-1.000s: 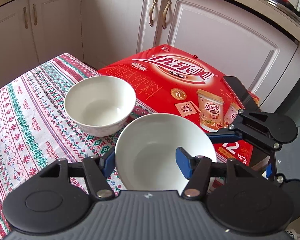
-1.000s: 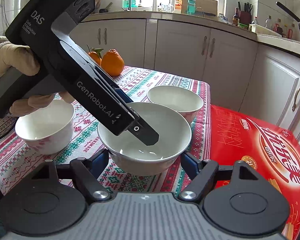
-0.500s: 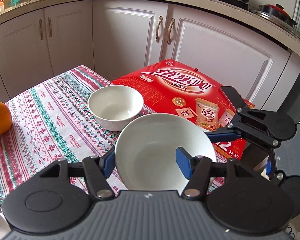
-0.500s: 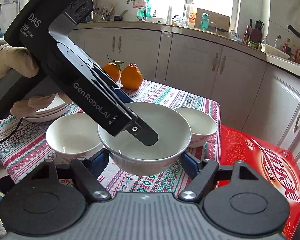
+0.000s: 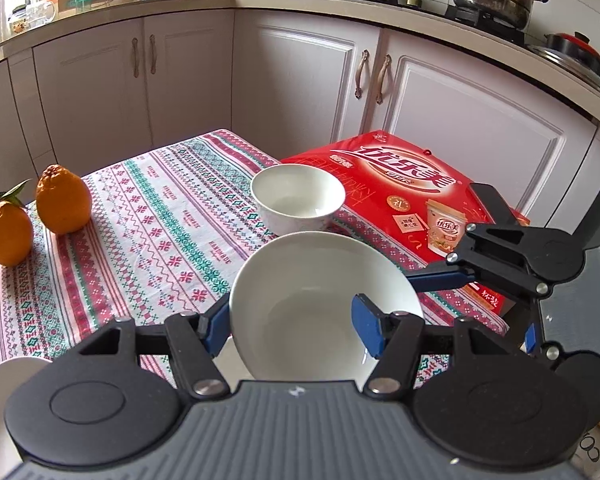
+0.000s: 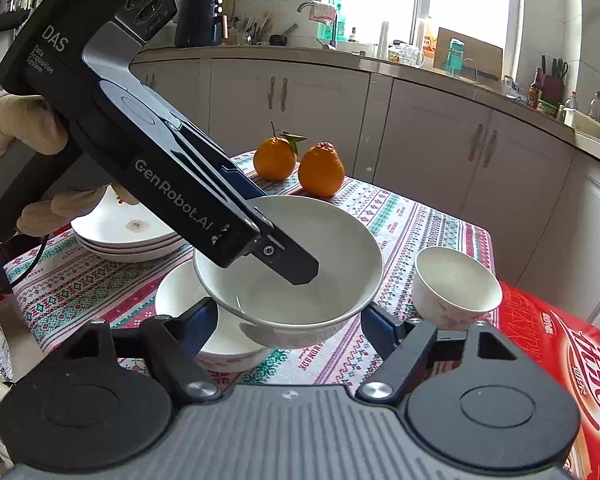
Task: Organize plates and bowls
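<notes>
Step in hand, as I judge it: stacking the bowls. A large white bowl [image 6: 288, 268] is held clear of the patterned tablecloth [image 5: 148, 232], above and overlapping a second white bowl [image 6: 204, 320] that rests on the cloth below it. A stack of plates [image 6: 128, 236] sits at the far left of the table, a small bowl [image 6: 454, 286] stands alone near the table's edge by the red box [image 5: 400, 196], and two oranges [image 6: 300, 162] lie at the far end.

Left gripper [image 5: 296, 330]: jaws closed on the large bowl's rim, one blue finger inside the bowl, the other outside against the wall. This grip alone appears to carry the bowl.

Right gripper [image 6: 290, 326]: jaws partly open, one finger on either side of the bowl's lower body. A gap shows on both sides; the pads do not press, so it holds nothing.

Next move, my reading: centre the carried bowl over the resting one and lower it level until it nests, then release. The one-sided rim pinch invites tilt, so the descent should be slow. The small bowl by the box remains to be gathered.
</notes>
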